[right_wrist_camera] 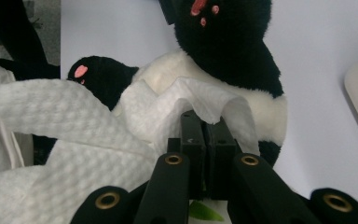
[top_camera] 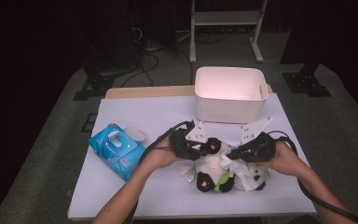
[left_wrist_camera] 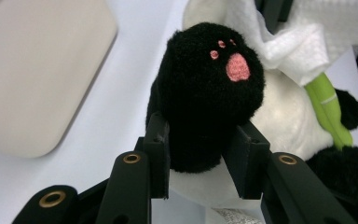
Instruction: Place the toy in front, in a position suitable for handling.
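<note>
Both grippers (top_camera: 204,148) (top_camera: 233,154) on panda (top_camera: 214,164) w/ wipe (right_wrist_camera: 74,140).

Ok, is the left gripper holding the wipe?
No, in the left gripper view the left gripper is clamped on the panda's black paw, while the wipe lies farther off.

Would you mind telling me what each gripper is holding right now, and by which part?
The left gripper clamps the plush panda by one black paw. The right gripper pinches a fold of the white wipe lying on the panda.
</note>
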A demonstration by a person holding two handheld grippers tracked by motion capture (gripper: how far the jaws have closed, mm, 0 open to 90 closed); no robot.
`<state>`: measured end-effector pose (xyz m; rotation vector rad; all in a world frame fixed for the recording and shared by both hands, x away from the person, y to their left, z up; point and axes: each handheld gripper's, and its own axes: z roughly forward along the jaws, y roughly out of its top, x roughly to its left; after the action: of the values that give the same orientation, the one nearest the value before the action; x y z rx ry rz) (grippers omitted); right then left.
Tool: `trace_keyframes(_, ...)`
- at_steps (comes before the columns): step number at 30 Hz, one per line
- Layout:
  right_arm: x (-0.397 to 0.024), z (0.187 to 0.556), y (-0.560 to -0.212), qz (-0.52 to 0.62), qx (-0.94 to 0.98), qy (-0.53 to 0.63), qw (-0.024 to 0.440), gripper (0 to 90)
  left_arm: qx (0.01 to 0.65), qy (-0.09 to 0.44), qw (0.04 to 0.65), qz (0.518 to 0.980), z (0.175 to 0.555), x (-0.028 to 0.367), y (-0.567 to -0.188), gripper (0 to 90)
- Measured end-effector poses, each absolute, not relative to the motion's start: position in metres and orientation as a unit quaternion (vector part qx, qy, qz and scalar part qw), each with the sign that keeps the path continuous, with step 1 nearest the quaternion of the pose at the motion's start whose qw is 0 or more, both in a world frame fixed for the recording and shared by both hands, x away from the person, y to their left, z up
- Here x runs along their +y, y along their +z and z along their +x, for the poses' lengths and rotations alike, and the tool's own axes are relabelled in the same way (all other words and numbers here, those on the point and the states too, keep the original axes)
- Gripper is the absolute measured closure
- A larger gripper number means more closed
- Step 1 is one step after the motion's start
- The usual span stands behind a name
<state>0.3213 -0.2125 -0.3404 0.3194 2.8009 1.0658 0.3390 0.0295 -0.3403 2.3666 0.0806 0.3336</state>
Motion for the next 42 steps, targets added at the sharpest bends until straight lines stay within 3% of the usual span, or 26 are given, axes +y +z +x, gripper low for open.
trace_keyframes(4,-0.215,0.319,-0.343,0.111,0.924,0.361,0.062,87.5,0.041,0.11,0.376,0.919,0.34,0.031,-0.343,61.2)
trace_keyframes(16,-0.205,0.309,-0.346,0.095,0.925,0.364,0.05,87.4,0.082,0.038,0.379,0.921,0.342,0.025,-0.354,32.8)
trace_keyframes(19,-0.203,0.307,-0.347,0.094,0.925,0.365,0.044,87.4,0.075,0.041,0.373,0.924,0.341,0.022,-0.354,32.8)
trace_keyframes(22,-0.199,0.308,-0.346,0.08,0.927,0.364,0.045,87.3,0.052,0.069,0.365,0.927,0.333,0.019,-0.353,43.4)
trace_keyframes(25,-0.199,0.309,-0.339,0.072,0.925,0.369,0.057,87.4,0.04,0.08,0.366,0.926,0.329,0.02,-0.352,48.2)
trace_keyframes(29,-0.201,0.313,-0.328,0.076,0.918,0.381,0.08,87.4,0.027,0.082,0.368,0.926,0.326,0.023,-0.351,49.6)
trace_keyframes(42,-0.225,0.319,-0.328,0.106,0.925,0.353,0.095,87.3,0.015,0.081,0.371,0.925,0.324,0.026,-0.35,50.4)
